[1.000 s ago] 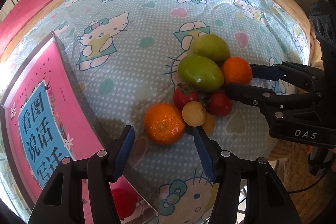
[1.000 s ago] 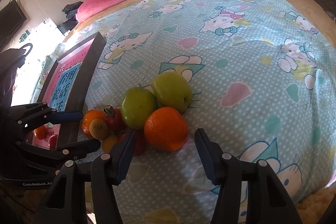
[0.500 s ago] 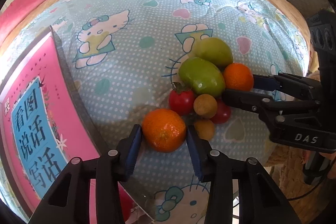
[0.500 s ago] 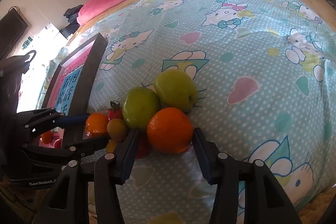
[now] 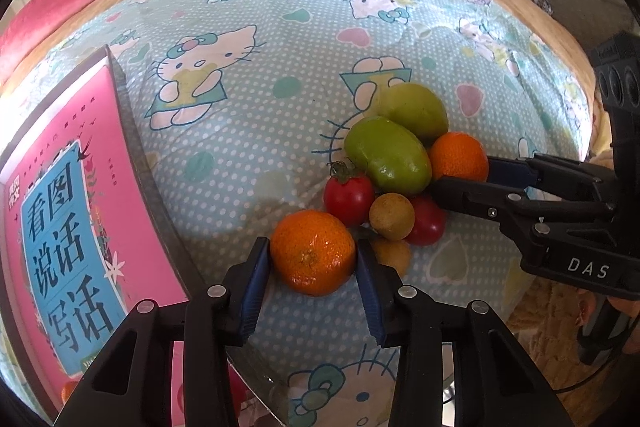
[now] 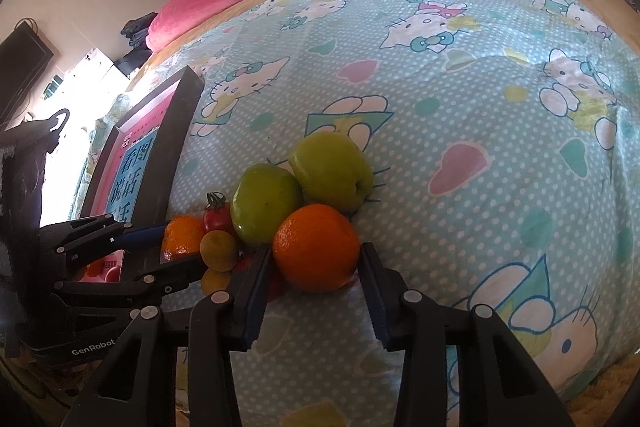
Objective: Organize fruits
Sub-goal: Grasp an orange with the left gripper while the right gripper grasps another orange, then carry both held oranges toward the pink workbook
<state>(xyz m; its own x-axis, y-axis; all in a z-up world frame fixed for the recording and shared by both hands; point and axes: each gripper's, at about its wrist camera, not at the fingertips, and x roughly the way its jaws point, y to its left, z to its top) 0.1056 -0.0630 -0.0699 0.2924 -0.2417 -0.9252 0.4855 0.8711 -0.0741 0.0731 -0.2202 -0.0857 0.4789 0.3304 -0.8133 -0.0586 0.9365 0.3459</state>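
Near orange (image 5: 313, 251) sits square between my left gripper (image 5: 312, 277) pads, both blue faces touching its sides, at the pile's edge beside the box (image 5: 132, 147). Far orange (image 6: 316, 247) lies between my right gripper (image 6: 314, 285), jaws closing, left pad on the skin, right pad just beside it. Both hands slant steeply down onto the bedsheet (image 6: 460, 107); round fruit, no long axis. Lifting comes next, I reckon.
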